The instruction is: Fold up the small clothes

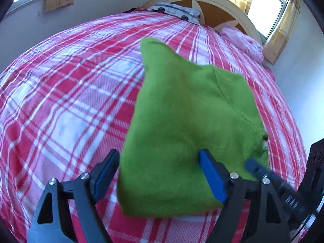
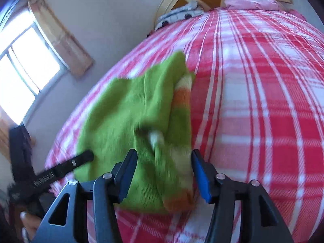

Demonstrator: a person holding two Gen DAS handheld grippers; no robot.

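A small green knit garment [image 1: 182,111] lies folded on the red and white plaid bed cover [image 1: 60,101]. In the right wrist view the garment [image 2: 125,117] shows an orange and pale yellow striped sleeve [image 2: 182,95] along its right side. My left gripper [image 1: 160,168] is open, its fingers either side of the garment's near edge. My right gripper [image 2: 164,168] is open above the garment's near edge, holding nothing. A finger of the right gripper [image 1: 261,170] shows at the garment's right in the left wrist view; a finger of the left gripper [image 2: 79,162] shows at its left in the right wrist view.
A cream and brown headboard [image 1: 218,2] stands at the far end of the bed. A pink bundle of cloth [image 1: 243,40] and a grey patterned cloth [image 1: 176,10] lie near it. Windows with yellow curtains [image 1: 269,6] are in the walls.
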